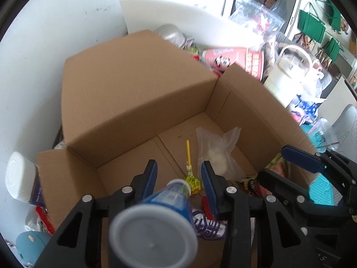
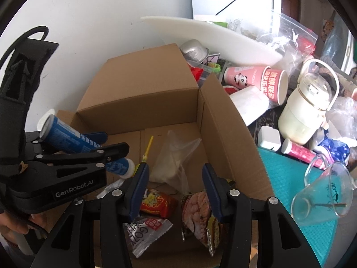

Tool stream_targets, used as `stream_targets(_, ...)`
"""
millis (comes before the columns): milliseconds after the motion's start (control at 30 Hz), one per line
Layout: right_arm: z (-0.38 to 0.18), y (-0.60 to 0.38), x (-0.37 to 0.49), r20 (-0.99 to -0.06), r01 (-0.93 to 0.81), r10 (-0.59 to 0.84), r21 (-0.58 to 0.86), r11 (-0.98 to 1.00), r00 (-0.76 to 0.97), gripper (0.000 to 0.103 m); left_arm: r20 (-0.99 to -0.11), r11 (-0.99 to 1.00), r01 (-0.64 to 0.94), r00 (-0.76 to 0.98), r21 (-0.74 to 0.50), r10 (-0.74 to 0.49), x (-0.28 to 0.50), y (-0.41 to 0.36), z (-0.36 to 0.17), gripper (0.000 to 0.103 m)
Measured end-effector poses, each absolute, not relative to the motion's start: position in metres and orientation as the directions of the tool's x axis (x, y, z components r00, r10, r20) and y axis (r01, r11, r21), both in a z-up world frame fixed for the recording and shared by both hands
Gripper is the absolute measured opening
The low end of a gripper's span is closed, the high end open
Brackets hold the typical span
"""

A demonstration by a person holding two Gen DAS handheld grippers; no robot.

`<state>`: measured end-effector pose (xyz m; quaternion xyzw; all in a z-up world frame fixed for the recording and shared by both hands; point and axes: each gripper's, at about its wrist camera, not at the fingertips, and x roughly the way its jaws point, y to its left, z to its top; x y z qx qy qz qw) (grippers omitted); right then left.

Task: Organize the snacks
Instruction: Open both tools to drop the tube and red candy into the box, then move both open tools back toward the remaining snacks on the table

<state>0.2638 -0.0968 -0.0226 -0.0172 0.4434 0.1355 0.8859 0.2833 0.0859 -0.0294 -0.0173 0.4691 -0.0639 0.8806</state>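
An open cardboard box (image 1: 138,93) (image 2: 142,93) stands against the wall. In it lie a yellow lollipop (image 1: 191,178) (image 2: 146,149), a clear bag (image 1: 217,151) (image 2: 174,158), a red packet (image 2: 159,204), a silver packet (image 2: 146,234) and a brown snack bag (image 2: 198,212). My left gripper (image 1: 178,176) (image 2: 104,149) is shut on a blue tube with a white cap (image 1: 160,218) (image 2: 64,137) and holds it over the box's near left part. My right gripper (image 2: 175,192) (image 1: 287,163) is open and empty over the box's near right part.
Clutter lies right of the box: a pink paper cup (image 2: 256,82), a cream kettle (image 2: 305,114), a pink tube (image 2: 301,153), a clear measuring cup (image 2: 325,194) on a teal mat (image 2: 283,174). A white-capped bottle (image 1: 20,176) stands left of the box by the white wall.
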Motion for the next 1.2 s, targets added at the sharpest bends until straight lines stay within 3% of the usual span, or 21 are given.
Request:
stream_targets(833, 0.059, -0.117, 0.172, -0.647, -0.176, 0.191, 0.088, 0.980, 0.739, 0.051, -0.625, 0.949, 0.279, 0.718, -0.146, -0.307, 0.192, 0.067, 0.067, 0.040)
stream_targets(1200, 0.088, -0.121, 0.120, -0.598, -0.130, 0.122, 0.029, 0.991, 0.792, 0.053, -0.621, 0.936, 0.332, 0.712, -0.116, -0.329, 0.148, 0.051, 0.075, 0.040)
